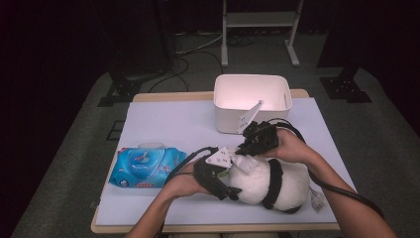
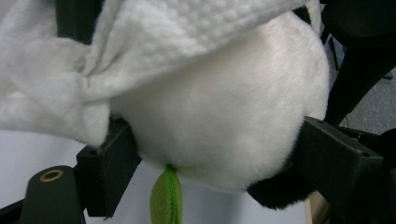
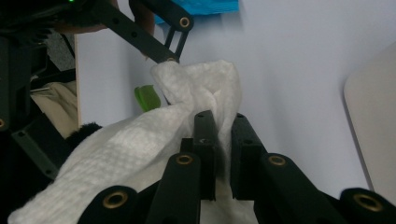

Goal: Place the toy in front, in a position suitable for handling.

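**Inspector A:** Setting: a dark room, grey carpet, and a table (image 1: 163, 124) under a pale sheet. At the far edge of the table stands a white bin (image 1: 251, 101). What is the largest item in hand?

**Inspector B:** The plush panda (image 1: 270, 184), white with black bands, lying on its side at the near right of the table. In the left gripper view its white head bulges between the jaws, with a green felt leaf (image 2: 166, 198) hanging below it.

**Inspector A:** Condition of the left gripper (image 1: 223, 181)?

**Inspector B:** Jaws spread wide and set against either side of the panda's head, one pad on each flank. It has the toy clasped.

**Inspector A:** Next item down.

**Inspector B:** A blue pack of wet wipes (image 1: 144, 167), flat on the table's left side, apart from the toy. Then a white textured wipe (image 3: 187, 112) draped over the top of the panda's head.

**Inspector A:** And the right gripper (image 3: 223, 128)?

**Inspector B:** Jaws nearly closed, with a fold of the wipe pinched between them. In the high view it sits just above the panda's head; whether the wipe there presses on the fur or merely rests, I cannot quite tell.
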